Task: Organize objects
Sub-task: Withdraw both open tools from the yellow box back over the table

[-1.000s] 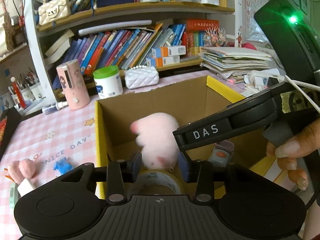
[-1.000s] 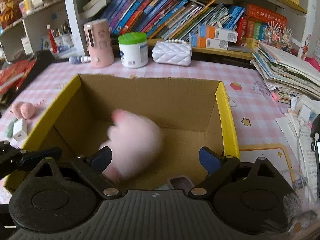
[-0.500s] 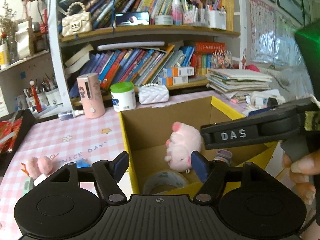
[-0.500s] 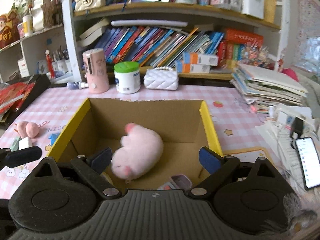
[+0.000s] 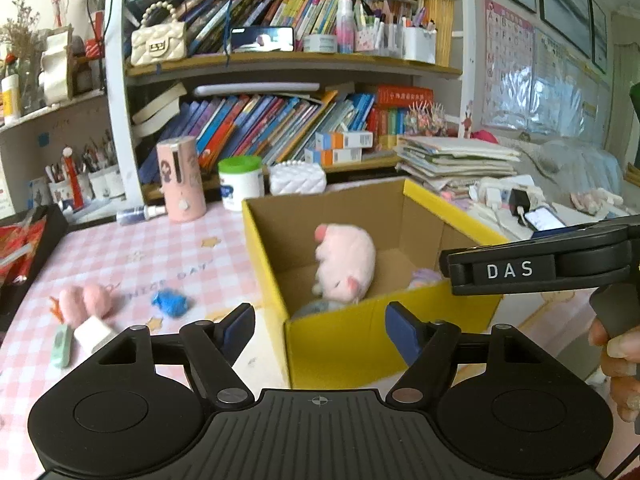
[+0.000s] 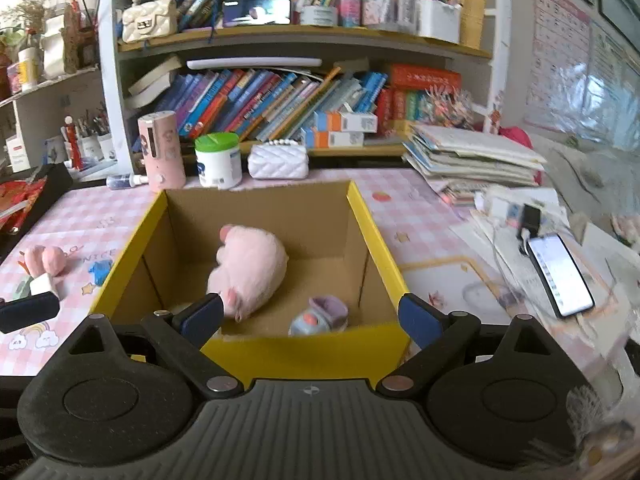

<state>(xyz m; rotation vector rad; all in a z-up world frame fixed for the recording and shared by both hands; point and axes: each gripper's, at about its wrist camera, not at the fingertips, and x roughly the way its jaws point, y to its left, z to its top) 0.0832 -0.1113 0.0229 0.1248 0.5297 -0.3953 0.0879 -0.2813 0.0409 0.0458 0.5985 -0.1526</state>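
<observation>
Your left gripper (image 5: 320,330) has just been opening and now stands spread with nothing between its blue pads, held over the near wall of the cardboard box (image 5: 360,344). The pink plush pig (image 6: 250,270) lies inside the box toward its left side, with a small purple toy (image 6: 320,316) by the box's near wall. Your right gripper (image 6: 310,320) is spread wide and empty above that same near wall, while a pink felt toy (image 5: 86,300) and a blue scrap (image 5: 170,303) lie on the tablecloth left of the box.
</observation>
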